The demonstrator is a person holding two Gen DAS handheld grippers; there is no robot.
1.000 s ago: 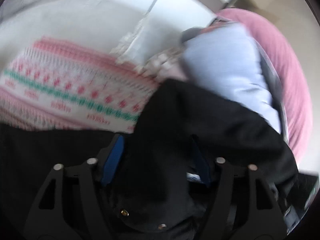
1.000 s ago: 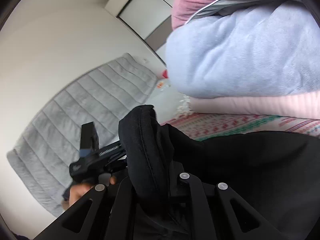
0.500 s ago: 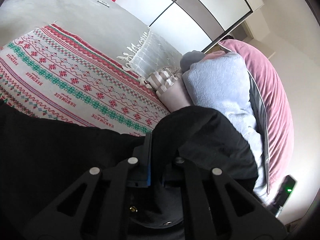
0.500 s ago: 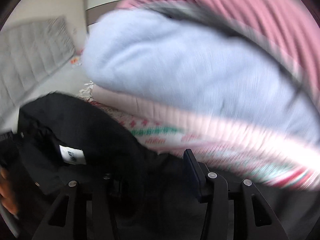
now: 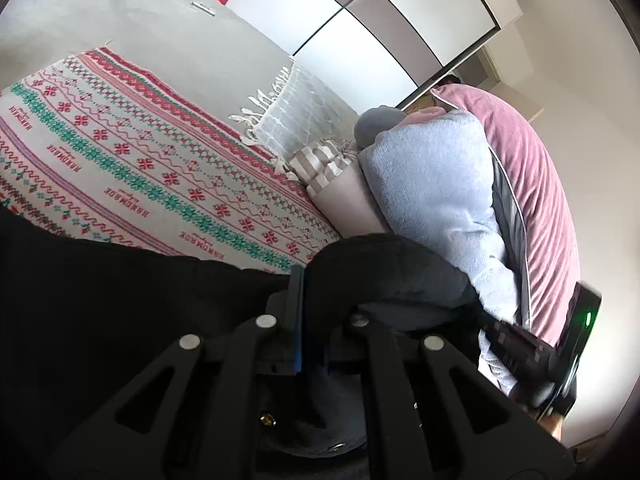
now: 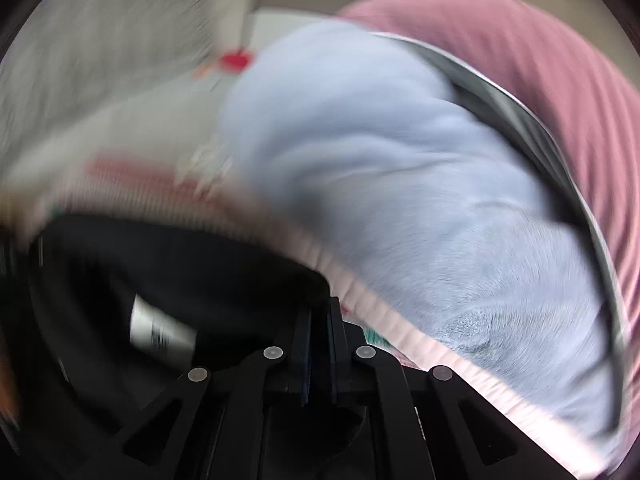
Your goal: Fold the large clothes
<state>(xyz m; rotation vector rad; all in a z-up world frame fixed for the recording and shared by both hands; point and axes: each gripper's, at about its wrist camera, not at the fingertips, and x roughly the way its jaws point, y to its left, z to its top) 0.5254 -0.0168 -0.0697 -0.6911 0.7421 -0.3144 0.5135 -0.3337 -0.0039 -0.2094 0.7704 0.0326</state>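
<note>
Left claw [image 5: 316, 300] pinched tight on a thick fold of the black garment [image 5: 120, 312], blue pad edge showing, far finger buried under cloth. Garment spread low across the patterned blanket [image 5: 140, 152] on the bed, lower part cut off by the claw's frame. Behind, a light blue fleece blanket [image 5: 436, 200] stacked against a pink cushion [image 5: 532, 184]; a grey bundle [image 5: 376, 124] half hidden behind it. Right claw [image 6: 318, 320] nearly closed, pads almost together at the black garment's [image 6: 180, 272] edge; cannot tell whether cloth sits between them, with heavy blur. White label [image 6: 160, 330] smeared, unreadable. Right-hand device [image 5: 536, 356] partly pixelated, green light visible.
</note>
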